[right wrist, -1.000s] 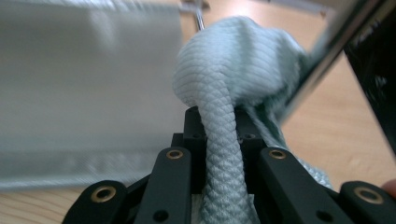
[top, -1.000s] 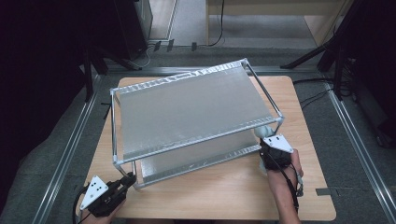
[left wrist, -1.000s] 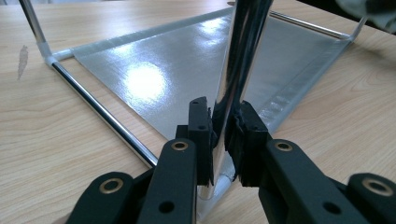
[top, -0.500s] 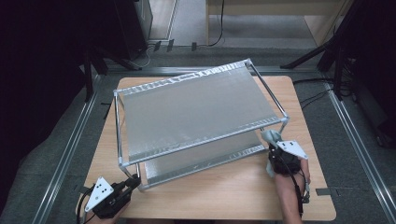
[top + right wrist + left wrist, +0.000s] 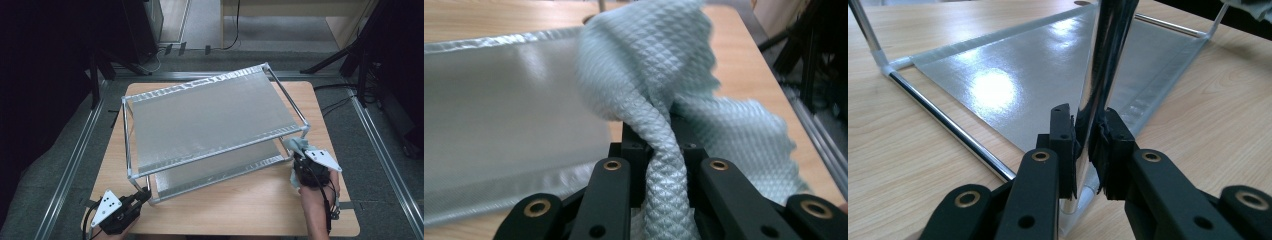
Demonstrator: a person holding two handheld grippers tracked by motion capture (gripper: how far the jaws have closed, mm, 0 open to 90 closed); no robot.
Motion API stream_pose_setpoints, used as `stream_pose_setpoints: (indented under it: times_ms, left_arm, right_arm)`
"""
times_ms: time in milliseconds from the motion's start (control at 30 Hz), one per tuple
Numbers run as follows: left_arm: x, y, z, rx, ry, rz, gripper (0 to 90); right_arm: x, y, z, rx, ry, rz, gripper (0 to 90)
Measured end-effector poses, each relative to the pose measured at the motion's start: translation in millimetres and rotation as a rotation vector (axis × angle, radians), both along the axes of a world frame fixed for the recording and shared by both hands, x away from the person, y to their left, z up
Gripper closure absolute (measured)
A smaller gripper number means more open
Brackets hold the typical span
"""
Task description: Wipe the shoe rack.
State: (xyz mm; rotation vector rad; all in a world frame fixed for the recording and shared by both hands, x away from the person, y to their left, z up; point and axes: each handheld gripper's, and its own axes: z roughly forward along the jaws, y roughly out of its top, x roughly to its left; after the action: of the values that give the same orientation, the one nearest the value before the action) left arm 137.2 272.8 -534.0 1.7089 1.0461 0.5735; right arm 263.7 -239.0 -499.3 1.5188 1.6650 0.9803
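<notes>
The left gripper [image 5: 1087, 145] is clenched on the chrome post [image 5: 1108, 65] at the near-left corner of the rack [image 5: 210, 120]; in the left gripper view its 2 black jaws pinch the tube just above the white corner joint [image 5: 1083, 197], and the post rises upright between them; in the high view this gripper [image 5: 137, 200] sits at the rack's near-left foot, its grey plate toward the worktop's near edge.

The right gripper [image 5: 659, 145] is grasping the cloth [image 5: 649, 75]; a twisted rope of the pale blue-green, diamond-textured fabric runs down between the jaws, and the rest billows up and out to the right of them; in the high view the right gripper [image 5: 300, 160] is just beside the rack's near-right corner, with the cloth [image 5: 296, 145] bunched at its tip against that corner; whether the fabric touches the tube I cannot tell.

The rack stands on the wooden worktop [image 5: 250, 210], turned at an angle to its edges; it has 2 silvery sheet shelves in a chrome tube frame, the upper shelf [image 5: 205, 117] over the lower shelf [image 5: 220, 167]; from the left gripper view the lower shelf [image 5: 1023, 75] lies flat just above the wood, glossy with a bright reflection.
</notes>
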Motion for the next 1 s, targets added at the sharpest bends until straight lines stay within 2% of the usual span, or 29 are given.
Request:
stream_pose_setpoints:
  times_ms: [67,167,267,333,400,567,667,733,767,867,933,1000]
  left_arm:
    - [0.4,-2.6,0.0,0.004,-0.003,-0.005,80.7]
    - [1.1,-4.5,0.5,0.003,0.003,0.005,80.7]
    - [1.1,-4.7,0.6,0.0,0.005,0.009,80.6]
    - [1.3,-4.6,0.5,0.0,0.005,0.007,80.6]
    - [1.2,-5.2,0.5,-0.001,0.005,0.007,80.7]
    - [0.0,-8.1,0.8,0.01,0.001,-0.002,80.8]
    - [-0.4,-10.1,0.8,0.01,-0.001,-0.009,80.8]
    - [-0.9,-11.7,0.7,0.007,-0.001,-0.013,80.8]
    - [-1.2,-12.4,0.7,0.007,-0.001,-0.016,80.8]
    - [-1.7,-14.0,0.5,0.005,-0.001,-0.026,80.7]
    - [-2.1,-15.9,0.1,-0.002,0.0,-0.031,80.7]
    - [-2.5,-16.7,0.0,-0.006,0.001,-0.023,80.7]
  right_arm:
    - [-3.1,-6.1,1.7,0.0,0.003,-0.01,81.1]
    - [-11.3,-11.5,12.7,-0.007,-0.002,-0.007,81.1]
    - [-24.7,-16.2,23.0,-0.005,-0.005,0.069,80.7]
    - [-35.0,-19.3,29.6,-0.013,-0.034,0.089,80.8]
    - [-45.1,-23.8,39.8,0.0,-0.063,0.082,80.9]
    - [-57.5,-26.1,85.6,0.038,-0.186,0.065,80.9]
    - [-50.9,-11.6,114.6,0.035,-0.262,0.11,80.4]
    - [-39.0,2.8,126.0,0.011,-0.282,0.145,79.7]
    - [-30.8,10.2,128.0,-0.002,-0.276,0.154,79.4]
    - [-5.0,28.5,120.1,-0.004,-0.217,0.17,79.7]
    - [4.9,39.0,110.3,0.039,-0.169,0.187,80.2]
    - [4.6,51.2,102.6,0.061,-0.182,0.203,80.2]
